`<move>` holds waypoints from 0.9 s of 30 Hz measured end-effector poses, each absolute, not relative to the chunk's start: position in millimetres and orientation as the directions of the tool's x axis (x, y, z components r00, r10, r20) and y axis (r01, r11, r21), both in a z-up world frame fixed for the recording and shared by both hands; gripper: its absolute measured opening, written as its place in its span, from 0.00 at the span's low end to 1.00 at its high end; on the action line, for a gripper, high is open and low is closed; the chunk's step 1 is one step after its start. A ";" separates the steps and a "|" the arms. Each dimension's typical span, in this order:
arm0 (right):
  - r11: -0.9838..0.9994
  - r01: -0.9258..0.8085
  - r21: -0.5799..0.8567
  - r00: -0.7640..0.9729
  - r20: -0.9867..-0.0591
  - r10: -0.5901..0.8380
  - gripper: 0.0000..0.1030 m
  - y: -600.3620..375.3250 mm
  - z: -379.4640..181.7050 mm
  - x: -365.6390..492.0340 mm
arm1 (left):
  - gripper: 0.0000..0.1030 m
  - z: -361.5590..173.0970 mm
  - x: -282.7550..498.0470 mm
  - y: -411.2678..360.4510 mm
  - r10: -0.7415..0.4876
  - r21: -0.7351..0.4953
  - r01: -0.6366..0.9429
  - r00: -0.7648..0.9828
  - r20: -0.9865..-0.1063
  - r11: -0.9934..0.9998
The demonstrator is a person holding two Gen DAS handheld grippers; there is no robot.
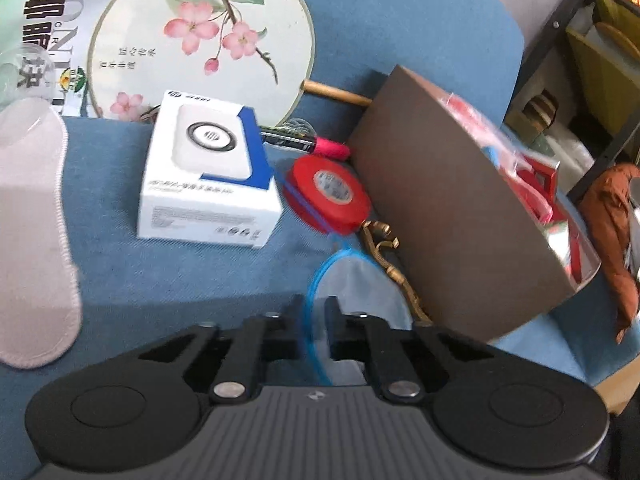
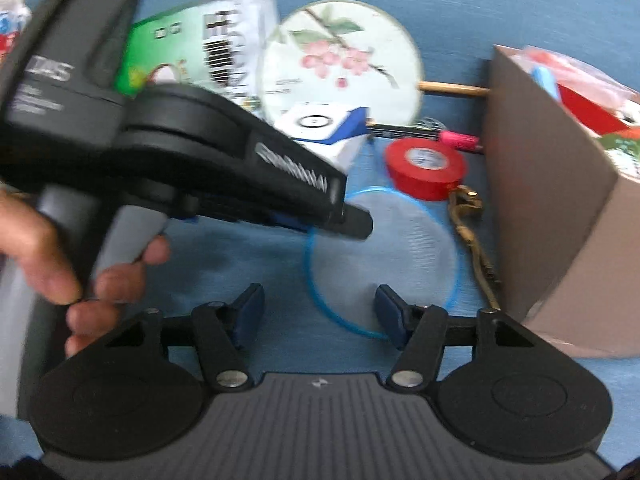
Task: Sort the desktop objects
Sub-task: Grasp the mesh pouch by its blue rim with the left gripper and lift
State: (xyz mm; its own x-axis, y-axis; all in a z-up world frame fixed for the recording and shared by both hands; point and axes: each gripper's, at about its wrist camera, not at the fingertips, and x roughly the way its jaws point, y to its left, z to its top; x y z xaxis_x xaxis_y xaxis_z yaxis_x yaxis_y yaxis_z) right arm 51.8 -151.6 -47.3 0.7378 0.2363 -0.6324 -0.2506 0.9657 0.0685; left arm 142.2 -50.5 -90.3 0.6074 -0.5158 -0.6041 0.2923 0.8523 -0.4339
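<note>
My left gripper [image 1: 315,316] is shut on the blue rim of a round mesh lid [image 1: 360,280] lying on the blue cloth. The lid [image 2: 384,256] also shows in the right wrist view, with the left gripper's body [image 2: 224,168] reaching over it from the left. My right gripper [image 2: 318,312] is open and empty, just in front of the lid. A red tape roll [image 1: 328,196] [image 2: 426,168], a white and blue box [image 1: 208,176] [image 2: 324,132] and a pink-capped pen [image 1: 304,142] [image 2: 428,134] lie beyond the lid.
A brown cardboard box [image 1: 452,208] [image 2: 552,200] holding red packets stands to the right. A brass chain [image 1: 392,268] [image 2: 474,244] lies along its base. A round flowered fan [image 1: 200,36] [image 2: 340,64], a printed packet [image 2: 192,52] and a pale cloth [image 1: 32,232] lie nearby.
</note>
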 end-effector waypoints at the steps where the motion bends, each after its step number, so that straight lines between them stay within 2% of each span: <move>1: 0.958 -0.275 0.081 0.730 -0.631 0.263 0.59 -149.5 -46.6 50.2 | 0.01 -90.5 137.9 -47.3 -0.511 -0.424 0.297 0.617 -0.599 0.855; 7: 0.897 -0.434 0.084 0.677 -0.627 0.386 0.57 -131.5 -39.1 39.2 | 0.01 -89.7 101.7 -11.3 -0.487 -0.438 0.254 0.652 -0.581 0.862; 12: 0.901 -0.425 0.080 0.720 -0.574 0.390 0.60 -135.4 -23.5 30.3 | 0.03 -84.9 68.7 16.3 -0.476 -0.455 0.219 0.654 -0.588 0.863; 13: 0.904 -0.421 0.079 0.734 -0.556 0.390 0.63 -136.6 -20.9 29.2 | 0.09 -84.1 68.0 18.0 -0.477 -0.463 0.212 0.654 -0.587 0.860; 14: 0.906 -0.416 0.076 0.745 -0.543 0.388 0.75 -136.5 -20.0 29.1 | 0.16 -83.1 69.5 19.1 -0.481 -0.472 0.207 0.651 -0.587 0.857; 15: 0.913 -0.402 0.068 0.755 -0.540 0.373 0.81 -135.6 -20.4 29.2 | 0.23 -82.4 72.7 19.8 -0.480 -0.478 0.199 0.653 -0.586 0.855; 16: 0.921 -0.387 0.051 0.763 -0.543 0.351 0.83 -134.5 -22.6 30.6 | 0.38 -81.5 76.2 20.2 -0.479 -0.487 0.190 0.656 -0.583 0.852; 17: 0.918 -0.395 0.042 0.754 -0.556 0.349 0.86 -132.5 -25.1 30.3 | 0.45 -80.3 79.9 19.7 -0.478 -0.496 0.180 0.660 -0.579 0.850; 20: 0.914 -0.403 0.050 0.727 -0.589 0.353 0.87 -126.6 -33.4 36.2 | 0.48 -76.2 91.7 12.6 -0.489 -0.497 0.192 0.649 -0.583 0.846; 23: 0.914 -0.405 0.035 0.734 -0.583 0.348 0.88 -123.2 -35.3 37.3 | 0.52 -75.3 103.2 1.5 -0.499 -0.467 0.230 0.619 -0.606 0.854; 27: 0.913 -0.405 0.052 0.723 -0.593 0.355 0.92 -120.3 -37.7 40.2 | 0.52 -76.7 116.7 -9.8 -0.503 -0.438 0.265 0.594 -0.628 0.859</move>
State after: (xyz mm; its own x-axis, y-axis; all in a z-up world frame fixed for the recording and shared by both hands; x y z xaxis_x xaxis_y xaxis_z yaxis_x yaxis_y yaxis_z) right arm 40.2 -120.3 -37.7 0.7232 0.3547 -0.5925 -0.4054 0.9127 0.0515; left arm 116.7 -9.8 -76.7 0.5939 -0.5033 -0.6277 0.2647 0.8590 -0.4383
